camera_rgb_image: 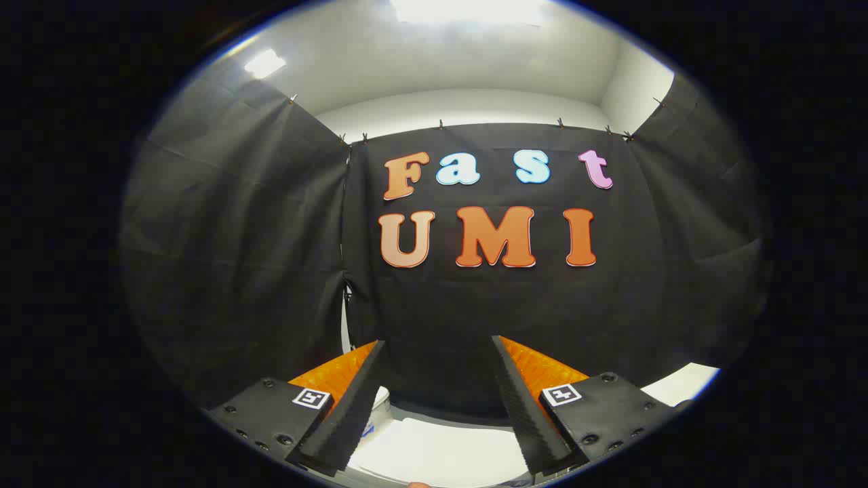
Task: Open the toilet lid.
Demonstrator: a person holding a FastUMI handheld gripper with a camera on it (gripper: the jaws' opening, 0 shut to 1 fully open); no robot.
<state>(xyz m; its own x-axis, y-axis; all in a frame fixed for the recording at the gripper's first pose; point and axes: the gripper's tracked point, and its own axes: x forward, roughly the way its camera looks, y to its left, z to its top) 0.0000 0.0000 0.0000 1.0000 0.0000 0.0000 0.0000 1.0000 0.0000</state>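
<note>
My gripper (438,342) is open, its two fingers spread wide with nothing between them. It points level at the black cloth wall. Low down between and under the fingers lies a white flat surface (441,451), most likely the top of the toilet; I cannot tell lid from tank. A small white rounded part (381,400) with a blue mark beside it sits by the left finger.
Black cloth walls (237,257) close the booth on the left, ahead and on the right. A white surface (681,383) shows beyond the right finger. White ceiling and lights are overhead.
</note>
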